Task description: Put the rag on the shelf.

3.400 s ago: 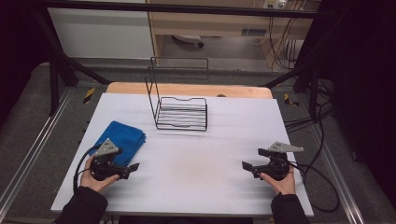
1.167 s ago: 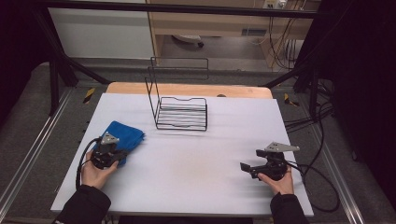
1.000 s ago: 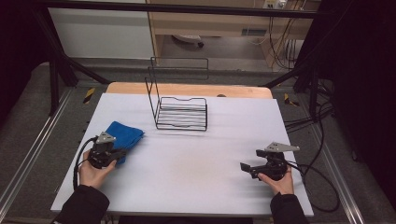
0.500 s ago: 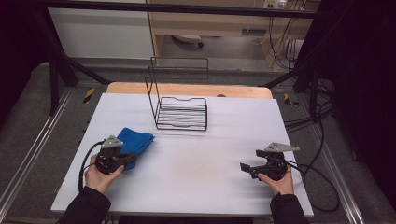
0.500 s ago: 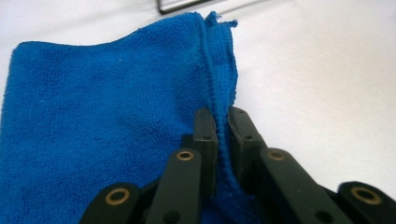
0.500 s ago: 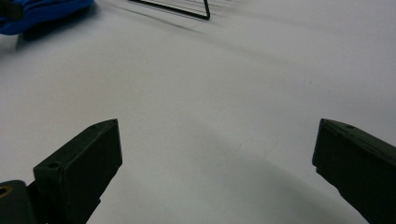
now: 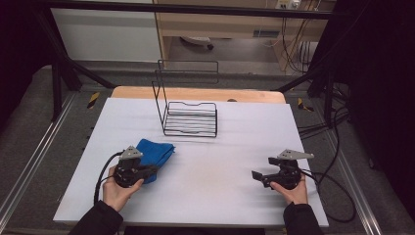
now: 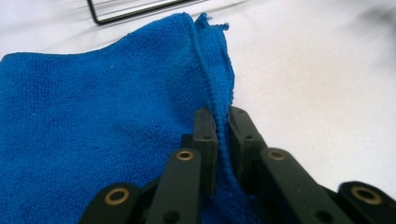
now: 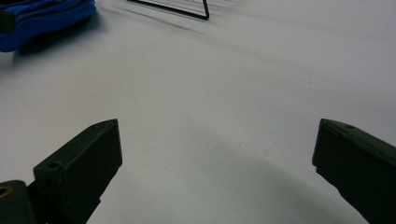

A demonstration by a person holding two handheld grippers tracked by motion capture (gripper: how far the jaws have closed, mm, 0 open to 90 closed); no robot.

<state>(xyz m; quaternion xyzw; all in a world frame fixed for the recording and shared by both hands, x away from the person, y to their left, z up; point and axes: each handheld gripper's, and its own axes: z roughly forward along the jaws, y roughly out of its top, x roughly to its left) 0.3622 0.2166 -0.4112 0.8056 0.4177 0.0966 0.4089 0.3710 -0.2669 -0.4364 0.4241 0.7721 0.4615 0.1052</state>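
The blue cloth (image 7: 154,152) is a soft, nubbly terry square, bunched and folded over on itself, with one hemmed edge standing up in a ridge and a frayed corner poking out at its far end. It lies on the left half of the white table (image 7: 225,171), towards the near side. The left gripper (image 7: 147,171) has that raised edge pinched between its two black jaws, which stand nearly together with only the thickness of the fabric between them. In the left gripper view the hem runs straight up out of the fingers (image 8: 204,135), and the broad body of the cloth (image 8: 93,121) spreads away to the left of them and beyond the tips, while bare table lies to their right.

Farther out from those fingers, past the far end of the cloth, stands a black wire rack (image 7: 190,117) with a tall back frame and a low barred tray. Nothing sits in it; its bars show the table through them. It stands apart from the cloth, near the middle of the far edge.

Over on the right, the right gripper (image 7: 259,176) rests low over the table in the person's hand, its jaws spread wide with nothing but white surface between them. From its fingers (image 9: 88,158) the cloth (image 9: 44,18) lies well away, off beyond the left tip, with a corner of the rack (image 9: 187,11) beside it.
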